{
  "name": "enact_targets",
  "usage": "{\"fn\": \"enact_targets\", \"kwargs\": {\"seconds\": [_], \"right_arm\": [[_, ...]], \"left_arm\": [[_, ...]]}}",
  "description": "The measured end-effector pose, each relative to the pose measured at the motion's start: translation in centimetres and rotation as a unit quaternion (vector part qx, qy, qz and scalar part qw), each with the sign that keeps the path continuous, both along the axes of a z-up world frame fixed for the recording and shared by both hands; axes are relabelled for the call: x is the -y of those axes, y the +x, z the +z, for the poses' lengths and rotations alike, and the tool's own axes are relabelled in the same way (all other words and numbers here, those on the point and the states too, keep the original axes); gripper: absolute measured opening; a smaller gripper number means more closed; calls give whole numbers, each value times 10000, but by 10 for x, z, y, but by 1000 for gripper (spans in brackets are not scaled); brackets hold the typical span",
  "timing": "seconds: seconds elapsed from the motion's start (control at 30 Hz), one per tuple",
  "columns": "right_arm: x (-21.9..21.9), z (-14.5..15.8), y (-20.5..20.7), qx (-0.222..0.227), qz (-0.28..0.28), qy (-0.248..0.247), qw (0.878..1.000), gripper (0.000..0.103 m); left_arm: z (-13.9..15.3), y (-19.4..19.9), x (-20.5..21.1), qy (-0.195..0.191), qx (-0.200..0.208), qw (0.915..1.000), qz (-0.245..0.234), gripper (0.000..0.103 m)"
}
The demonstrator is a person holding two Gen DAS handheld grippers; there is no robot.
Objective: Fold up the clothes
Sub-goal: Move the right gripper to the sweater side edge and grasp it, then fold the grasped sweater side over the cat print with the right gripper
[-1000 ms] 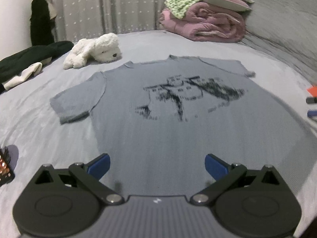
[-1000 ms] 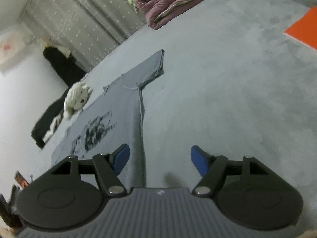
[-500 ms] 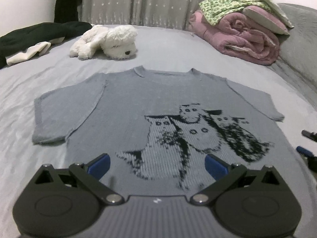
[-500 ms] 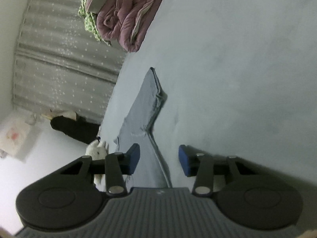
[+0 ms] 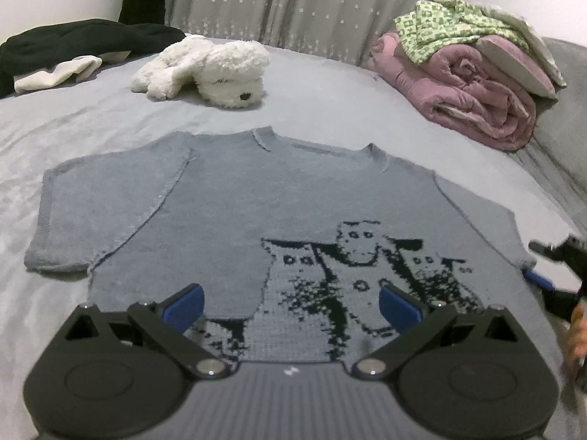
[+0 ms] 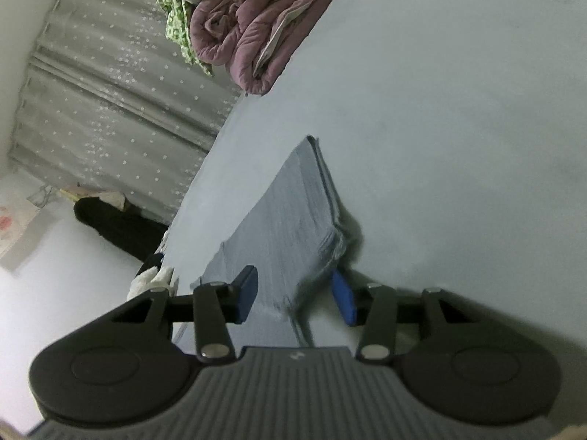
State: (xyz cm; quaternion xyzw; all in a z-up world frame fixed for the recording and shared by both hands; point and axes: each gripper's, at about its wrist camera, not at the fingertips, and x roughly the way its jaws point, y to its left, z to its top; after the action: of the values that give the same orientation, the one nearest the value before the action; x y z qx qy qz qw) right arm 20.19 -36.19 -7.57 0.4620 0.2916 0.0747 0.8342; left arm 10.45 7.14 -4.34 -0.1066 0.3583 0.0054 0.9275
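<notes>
While the grey knitted sweater lay flat and face up on the bed, cat print uppermost and neck toward the curtain, both tongs were low over its near half. On the left, the left gripper stood wide, its blue pads clear of the knit and nothing between them. If it closed there, over the middle of the body, it would likely pinch only the top layer and drag the front off the back, leaving the fold crooked. To the right, the right gripper had rolled on its side at the sleeve; its jaws were part-way apart and opening slightly, with the sleeve's edge between them but, as far as I could tell, not pressed. A loose or shallow bite there could let the limp knit slip out once lifted, and the soft cover might get caught up with it.

The bed was spread with a smooth pale grey cover. From left to right beyond the sweater lay dark clothes, a white plush dog and a rolled pink quilt topped with green patterned cloth, all well apart from it, before a star-dotted grey curtain
</notes>
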Motion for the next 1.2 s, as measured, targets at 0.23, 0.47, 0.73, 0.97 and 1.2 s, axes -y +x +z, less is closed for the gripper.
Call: {"fn": "enact_targets", "kwargs": {"seconds": [0.23,0.47,0.73,0.97,1.2], "right_arm": [[-17,6,20,-28,-146,-450,9989,46],[-51,31,24,192,76,-1505,9884,19],[-109,63,22,728,790,-2477,9629,16],[-166,64,29,1025,1766,-3117,9280,16],[-220,33,28,952,2951,-4136,8560,20]], "left_arm": [[-4,3,-3,72,-64,9999,-42,102],[-4,3,-4,-42,-86,9999,31,102],[-4,4,-3,-125,-105,9998,66,102],[-4,3,-1,-109,-32,9999,112,100],[-4,5,-1,-185,14,9997,156,99]]}}
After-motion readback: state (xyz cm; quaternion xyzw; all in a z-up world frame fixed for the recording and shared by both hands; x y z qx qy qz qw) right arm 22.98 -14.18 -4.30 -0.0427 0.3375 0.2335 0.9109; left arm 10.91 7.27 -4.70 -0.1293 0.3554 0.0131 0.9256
